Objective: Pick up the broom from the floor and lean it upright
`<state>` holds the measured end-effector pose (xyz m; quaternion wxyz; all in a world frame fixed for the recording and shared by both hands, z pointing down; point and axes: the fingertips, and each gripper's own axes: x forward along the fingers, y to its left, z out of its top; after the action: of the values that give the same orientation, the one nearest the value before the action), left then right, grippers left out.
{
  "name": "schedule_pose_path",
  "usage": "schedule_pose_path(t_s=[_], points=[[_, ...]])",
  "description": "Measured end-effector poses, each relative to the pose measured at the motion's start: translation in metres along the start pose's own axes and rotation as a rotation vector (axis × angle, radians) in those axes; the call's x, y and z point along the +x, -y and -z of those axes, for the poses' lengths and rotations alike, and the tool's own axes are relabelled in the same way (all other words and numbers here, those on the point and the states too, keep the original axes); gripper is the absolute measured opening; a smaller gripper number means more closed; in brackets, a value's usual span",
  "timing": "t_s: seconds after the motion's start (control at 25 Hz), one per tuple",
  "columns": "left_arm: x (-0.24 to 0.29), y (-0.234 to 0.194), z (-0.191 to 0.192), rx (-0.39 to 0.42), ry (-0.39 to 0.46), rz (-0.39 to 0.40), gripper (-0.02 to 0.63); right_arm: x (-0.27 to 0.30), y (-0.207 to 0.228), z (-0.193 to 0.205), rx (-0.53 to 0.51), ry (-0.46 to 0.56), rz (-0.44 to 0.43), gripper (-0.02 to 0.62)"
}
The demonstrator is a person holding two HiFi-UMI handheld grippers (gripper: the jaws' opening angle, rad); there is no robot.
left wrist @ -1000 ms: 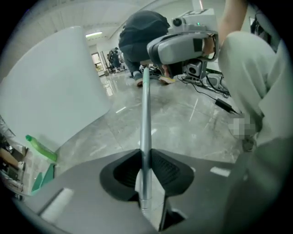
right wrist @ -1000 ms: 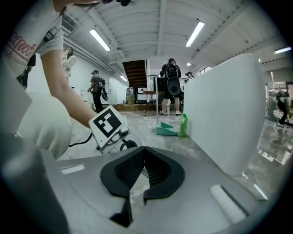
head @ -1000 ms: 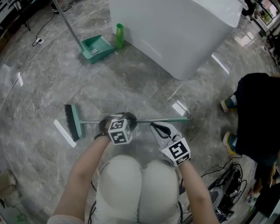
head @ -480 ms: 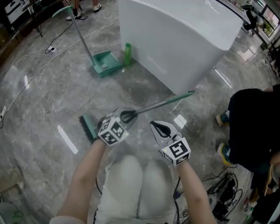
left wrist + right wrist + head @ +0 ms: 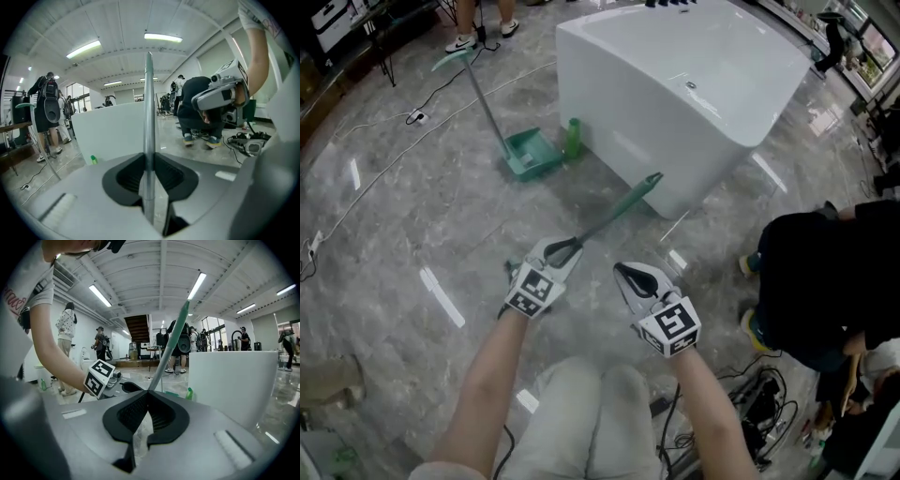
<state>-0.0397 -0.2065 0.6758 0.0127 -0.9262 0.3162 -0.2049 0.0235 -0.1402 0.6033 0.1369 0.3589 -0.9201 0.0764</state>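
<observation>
**Broom held low on its shaft, handle slanting up toward the tub**

The broom (image 5: 614, 215) is in the left tool (image 5: 563, 249), whose jaws are pinched tight on the thin metal shaft. Its green-capped end points at the white tub (image 5: 694, 103), and its head is hidden under that hand. It looks light and stiff. The shaft is smooth and round, so it would likely swivel in a single pinch, with the long free end acting as a lever. A second hold higher up, toward the green cap, should steady it. The right tool (image 5: 630, 273) hovers just beside, jaws together on nothing. Beyond them, a dustpan (image 5: 530, 155) and a green bottle (image 5: 573, 139) stand on the floor (image 5: 412, 206).
</observation>
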Motion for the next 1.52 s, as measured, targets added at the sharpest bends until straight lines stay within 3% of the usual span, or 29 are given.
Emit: schedule_pose_path(t_s=[0.24,0.52,0.72,1.04,1.52], points=[[0.005,-0.028,-0.01,-0.064,-0.006,-0.071,0.072,0.007,0.009,-0.014,0.002,-0.034,0.022,0.003],[0.019,-0.066,-0.04,-0.12,0.015,-0.114,0.071,0.008,0.046,-0.034,0.103,-0.048,0.106,0.003],[0.051,-0.084,-0.071,-0.114,0.042,-0.124,0.071,0.012,0.079,-0.043,0.079,-0.051,0.101,0.003],[0.131,-0.108,-0.114,-0.094,0.079,-0.137,0.071,0.018,0.159,-0.038,0.131,-0.045,0.129,0.003],[0.244,-0.117,-0.135,0.018,0.107,-0.04,0.071,0.061,0.241,-0.04,0.114,0.009,0.248,0.003]])
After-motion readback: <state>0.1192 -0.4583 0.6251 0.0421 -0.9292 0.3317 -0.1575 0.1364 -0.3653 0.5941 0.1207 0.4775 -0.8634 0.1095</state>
